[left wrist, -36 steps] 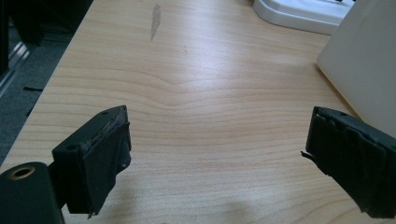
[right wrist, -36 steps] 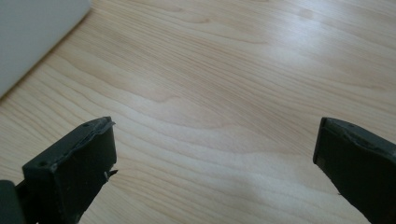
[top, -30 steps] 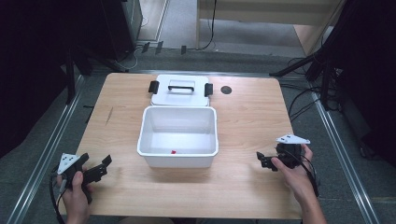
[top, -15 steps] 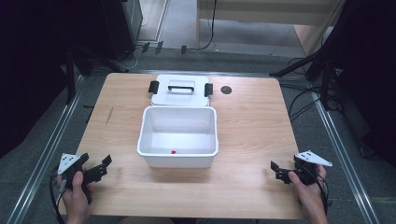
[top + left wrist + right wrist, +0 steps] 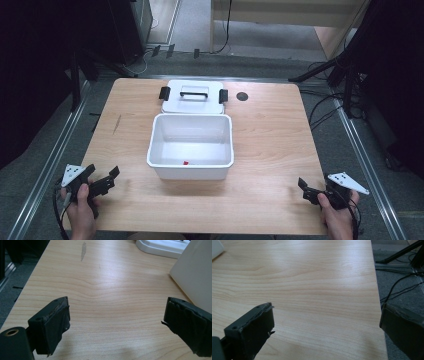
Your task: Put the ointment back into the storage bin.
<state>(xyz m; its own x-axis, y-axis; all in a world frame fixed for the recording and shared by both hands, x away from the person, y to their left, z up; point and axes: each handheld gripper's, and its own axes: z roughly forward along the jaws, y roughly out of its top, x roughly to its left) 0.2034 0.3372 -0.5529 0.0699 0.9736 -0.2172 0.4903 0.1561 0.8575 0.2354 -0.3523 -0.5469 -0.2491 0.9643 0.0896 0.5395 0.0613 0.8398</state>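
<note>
table: pale wood grain, one dark streak
box: white, red speck inside
lid: white, black handle and clips
jaws: black
floor: grey

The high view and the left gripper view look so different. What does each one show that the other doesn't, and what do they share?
High view alone: inside the white bin, where a small red thing lies, the lid's black handle, the right gripper and both hands.

Left gripper view alone: a close look at the left gripper, its black jaws standing wide apart with bare wood between them.

Both: the wooden table, the grey scuff on it, the bin's outer wall and a part of the lid.
</note>
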